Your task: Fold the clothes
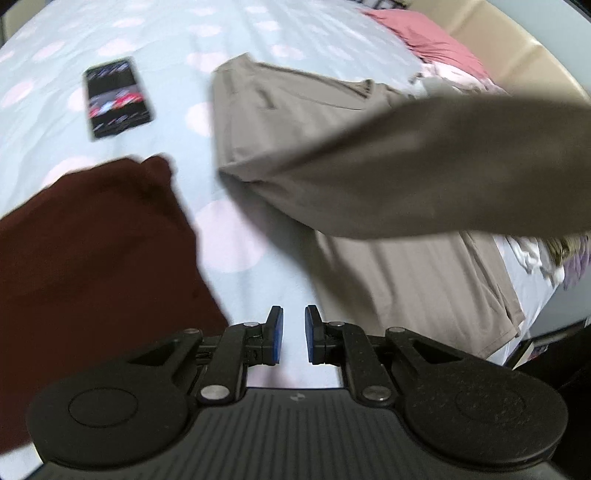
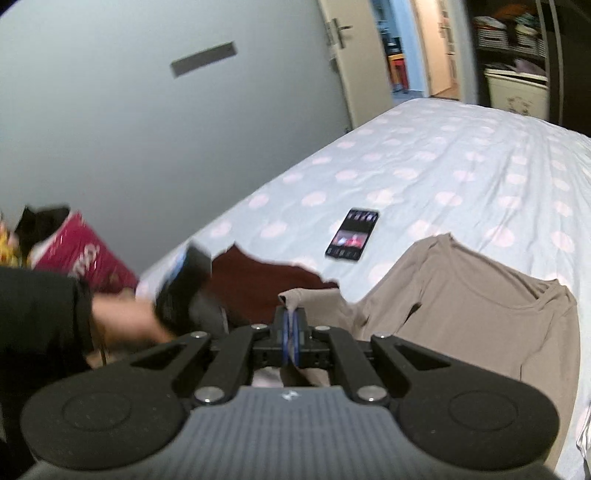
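Left wrist view: the left gripper [image 1: 293, 338] has its blue pads a narrow gap apart with nothing between them, only the dotted bedsheet [image 1: 110, 33] showing through. A dark maroon garment [image 1: 92, 251] lies just to its left, near the jaws but not in them. Ahead and to the right spreads the taupe long-sleeved top [image 1: 406, 288], one sleeve [image 1: 424, 166] raised off the bed and stretched across the view towards the right edge. A phone [image 1: 117, 98] lies farther ahead on the left, well apart from the top.

Right wrist view: the right gripper [image 2: 290, 332] is clamped tight on the sleeve's cuff [image 2: 295, 297], cloth pinched between the pads. The body of the taupe top [image 2: 480, 314] lies ahead and to the right; the maroon garment [image 2: 266, 284] is just beyond the fingertips, the phone [image 2: 352, 234] farther out. The left hand [image 2: 125, 319] carries its gripper at the left, blurred.

The step looks to be the sleeve fold. Next, the cuff likely wants carrying across the chest and laying flat, while the empty left gripper steadies or takes the shoulder so the body does not drag.
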Motion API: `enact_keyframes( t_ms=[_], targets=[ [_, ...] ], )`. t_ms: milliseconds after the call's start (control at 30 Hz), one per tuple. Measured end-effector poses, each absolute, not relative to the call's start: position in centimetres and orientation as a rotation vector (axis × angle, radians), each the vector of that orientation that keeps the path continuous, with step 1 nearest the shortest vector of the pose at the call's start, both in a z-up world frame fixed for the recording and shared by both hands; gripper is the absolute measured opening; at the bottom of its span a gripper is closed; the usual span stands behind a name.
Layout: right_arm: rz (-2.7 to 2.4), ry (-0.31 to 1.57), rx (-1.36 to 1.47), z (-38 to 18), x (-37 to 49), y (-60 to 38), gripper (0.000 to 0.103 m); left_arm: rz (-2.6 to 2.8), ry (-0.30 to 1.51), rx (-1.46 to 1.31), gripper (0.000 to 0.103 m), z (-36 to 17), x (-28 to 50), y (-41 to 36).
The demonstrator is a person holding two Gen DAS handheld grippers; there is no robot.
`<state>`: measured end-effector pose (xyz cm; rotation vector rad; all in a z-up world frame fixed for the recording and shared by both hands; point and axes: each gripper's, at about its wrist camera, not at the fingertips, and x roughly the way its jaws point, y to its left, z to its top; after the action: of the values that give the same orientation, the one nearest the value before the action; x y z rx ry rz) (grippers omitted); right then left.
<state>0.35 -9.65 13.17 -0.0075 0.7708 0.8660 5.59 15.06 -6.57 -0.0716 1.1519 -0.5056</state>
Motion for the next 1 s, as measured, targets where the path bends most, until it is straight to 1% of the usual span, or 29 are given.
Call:
enact_keyframes(
  t_ms=[100, 167, 267, 333, 400, 533, 733, 1000],
  targets=[
    [0.848, 0.745, 0.017, 16.0, 1.6, -9.8, 0.003, -0.499, 1.076, -0.005, 0.01, -6.4, 4.7, 12.8],
    [0.839, 0.722, 0.021, 17.9, 2.1, -9.7, 0.003, -0.475, 1.017, 0.033, 0.016, -6.1, 4.3, 11.7],
    [0.831, 0.699, 0.025, 20.5, 3.0, -9.4, 0.003, -0.433, 0.917, 0.093, 0.026, -5.2, 4.2, 10.6],
    [0.827, 0.685, 0.024, 22.0, 3.5, -8.9, 0.003, -0.401, 0.859, 0.111, 0.041, -4.2, 4.4, 10.0],
    [0.823, 0.67, 0.025, 23.4, 4.2, -8.4, 0.003, -0.374, 0.801, 0.118, 0.048, -3.3, 4.7, 9.5],
    [0.813, 0.645, 0.02, 25.6, 5.5, -6.8, 0.003, -0.345, 0.718, 0.107, 0.052, -1.7, 5.5, 8.4],
    [0.818, 0.636, 0.03, 27.4, 6.8, -4.7, 0.003, -0.273, 0.647, 0.111, 0.052, -0.2, 7.1, 6.5],
    [0.845, 0.595, 0.042, 30.0, 7.3, -3.6, 0.003, -0.263, 0.569, 0.09, 0.052, 1.4, 8.7, 6.0]
  ],
)
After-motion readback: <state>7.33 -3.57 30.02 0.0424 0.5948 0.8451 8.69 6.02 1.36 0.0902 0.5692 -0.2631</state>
